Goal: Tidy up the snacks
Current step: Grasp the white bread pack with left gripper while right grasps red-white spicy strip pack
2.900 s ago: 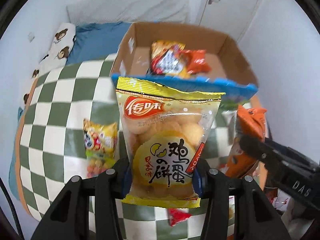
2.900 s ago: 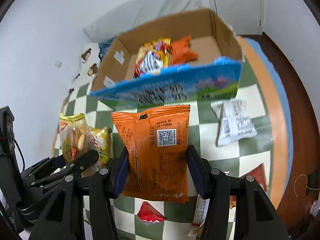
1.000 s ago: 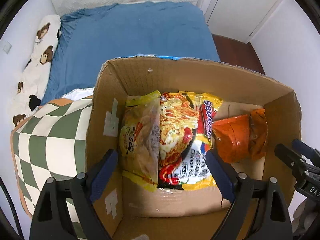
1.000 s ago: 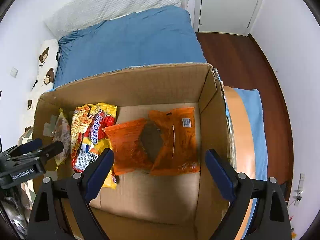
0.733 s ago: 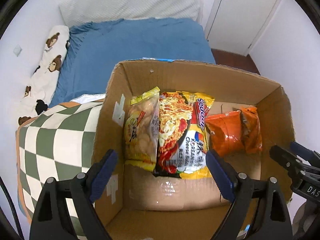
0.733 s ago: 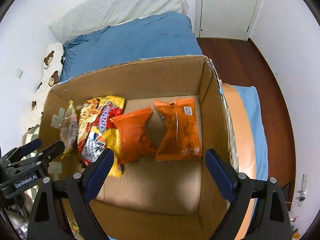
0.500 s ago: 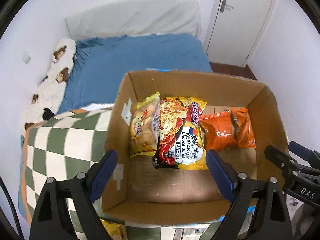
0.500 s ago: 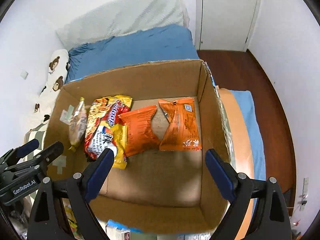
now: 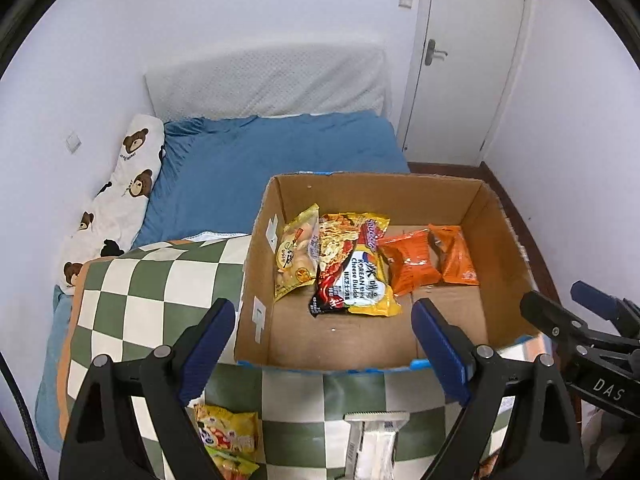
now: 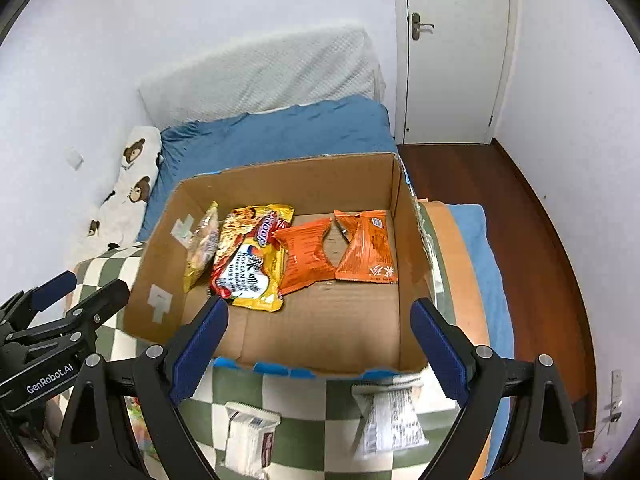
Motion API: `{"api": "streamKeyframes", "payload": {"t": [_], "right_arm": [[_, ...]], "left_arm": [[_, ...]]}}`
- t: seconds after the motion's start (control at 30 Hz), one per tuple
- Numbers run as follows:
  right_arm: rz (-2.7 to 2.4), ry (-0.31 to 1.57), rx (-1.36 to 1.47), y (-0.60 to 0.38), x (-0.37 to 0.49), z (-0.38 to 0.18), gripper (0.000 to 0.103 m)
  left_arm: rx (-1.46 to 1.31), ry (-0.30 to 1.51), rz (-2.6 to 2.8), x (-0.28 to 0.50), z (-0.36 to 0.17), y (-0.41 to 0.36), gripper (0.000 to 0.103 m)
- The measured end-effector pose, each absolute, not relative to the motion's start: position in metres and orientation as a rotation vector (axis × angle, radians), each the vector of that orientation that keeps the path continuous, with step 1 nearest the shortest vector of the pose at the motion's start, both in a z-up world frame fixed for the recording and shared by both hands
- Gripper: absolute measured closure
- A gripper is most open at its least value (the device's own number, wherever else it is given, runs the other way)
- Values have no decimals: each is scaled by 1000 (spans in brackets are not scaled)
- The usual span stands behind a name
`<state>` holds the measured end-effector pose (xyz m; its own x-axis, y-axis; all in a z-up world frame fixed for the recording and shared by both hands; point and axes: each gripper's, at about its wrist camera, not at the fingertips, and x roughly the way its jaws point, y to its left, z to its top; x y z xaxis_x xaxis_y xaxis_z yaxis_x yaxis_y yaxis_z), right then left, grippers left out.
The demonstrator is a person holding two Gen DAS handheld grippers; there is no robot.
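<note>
Right wrist view: wide-open, empty right claw (image 10: pixel 318 344) just short of cardboard box (image 10: pixel 280 344) holding snack packets (image 10: pixel 368 248).

I read the cardboard box (image 9: pixel 492 240) as plain brown inside, with a blue printed outer edge. The egg-biscuit pack (image 9: pixel 294 258) is yellow. The noodle packet (image 9: pixel 352 270) is yellow, red and black. Both small packs (image 10: pixel 308 254) (image 10: pixel 370 248) are orange. The blanket (image 9: pixel 132 300) carries a green-and-cream check with an orange border. The sheet (image 9: pixel 280 156) is blue. The pillow (image 9: pixel 120 196) is white with brown bears. My gripper pads (image 9: pixel 206 354) are blue on black frames.
</note>
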<state>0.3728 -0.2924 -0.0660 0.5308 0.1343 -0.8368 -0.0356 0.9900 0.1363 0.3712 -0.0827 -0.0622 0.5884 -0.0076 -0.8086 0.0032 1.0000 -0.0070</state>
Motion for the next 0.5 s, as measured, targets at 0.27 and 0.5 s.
{"api": "streamKeyframes", "payload": {"t": [0.27,0.5], "right_arm": [[114,936,145,-296,328,-32,9],[132,964,192,-302,284,-31,8]], "left_arm": [[-21,883,-22,332,-36,-81,13],[-23,936,-21,287,-51,-76,13]]}}
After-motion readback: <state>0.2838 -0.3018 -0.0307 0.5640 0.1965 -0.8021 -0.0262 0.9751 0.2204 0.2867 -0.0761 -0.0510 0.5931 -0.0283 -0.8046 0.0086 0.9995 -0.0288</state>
